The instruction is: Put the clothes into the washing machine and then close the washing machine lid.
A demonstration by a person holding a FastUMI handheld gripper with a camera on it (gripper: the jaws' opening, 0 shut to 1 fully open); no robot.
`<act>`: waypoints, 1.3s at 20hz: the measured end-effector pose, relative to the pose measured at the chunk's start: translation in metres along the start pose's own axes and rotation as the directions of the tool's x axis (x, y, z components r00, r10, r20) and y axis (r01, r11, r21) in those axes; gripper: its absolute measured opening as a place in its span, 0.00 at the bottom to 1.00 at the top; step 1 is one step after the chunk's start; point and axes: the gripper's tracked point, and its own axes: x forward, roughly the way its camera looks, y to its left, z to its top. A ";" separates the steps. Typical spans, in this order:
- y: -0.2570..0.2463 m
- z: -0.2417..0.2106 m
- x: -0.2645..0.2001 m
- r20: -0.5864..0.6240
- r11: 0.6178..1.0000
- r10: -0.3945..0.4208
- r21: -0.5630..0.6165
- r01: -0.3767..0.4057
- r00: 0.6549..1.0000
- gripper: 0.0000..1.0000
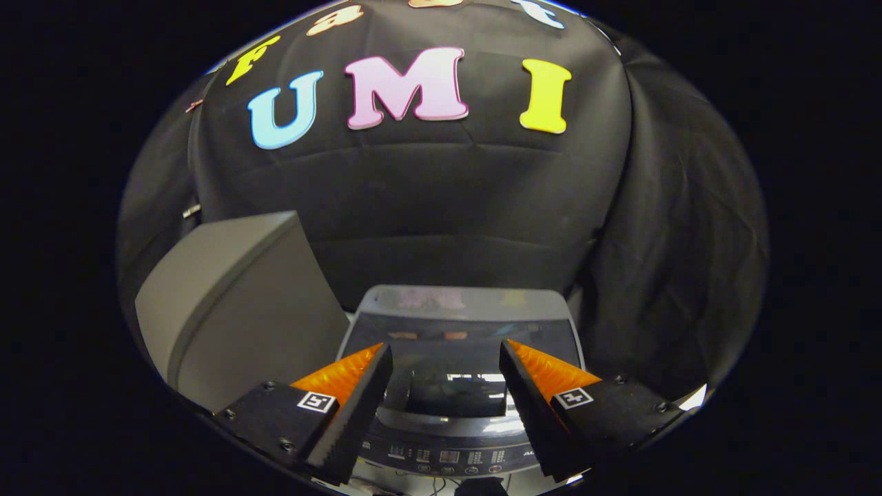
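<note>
Gripper (446,358): fingers spread wide apart, nothing between them, hanging above the washing machine (460,386). Washing machine: top-loading, grey-bodied, directly below and just ahead of the fingers at 12 o'clock. Washing machine lid (458,348): dark, glossy, lying flat and closed over the tub, reflecting overhead light; seen through the gap between the fingers. Control panel (448,456): a strip of small buttons and a display along the machine's near edge, at 6 o'clock from the lid, partly masked by both fingers. Grey box-like unit (241,303): plain matt surfaces, standing just beside the machine at 10 o'clock from the fingers, taller than the machine's top. Booth wall (448,193): black cloth, creased, beyond the machine at 12 o'clock, wrapping round at 3 o'clock. Clothes: cannot be made out.
</note>
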 end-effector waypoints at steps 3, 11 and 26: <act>0.017 0.047 -0.016 0.093 1.000 0.025 0.009 -0.026 0.995 0.99; 0.051 0.193 -0.102 0.524 0.996 0.037 0.048 -0.073 0.851 0.98; 0.117 0.194 -0.150 0.557 0.998 0.068 -0.026 -0.064 0.828 0.99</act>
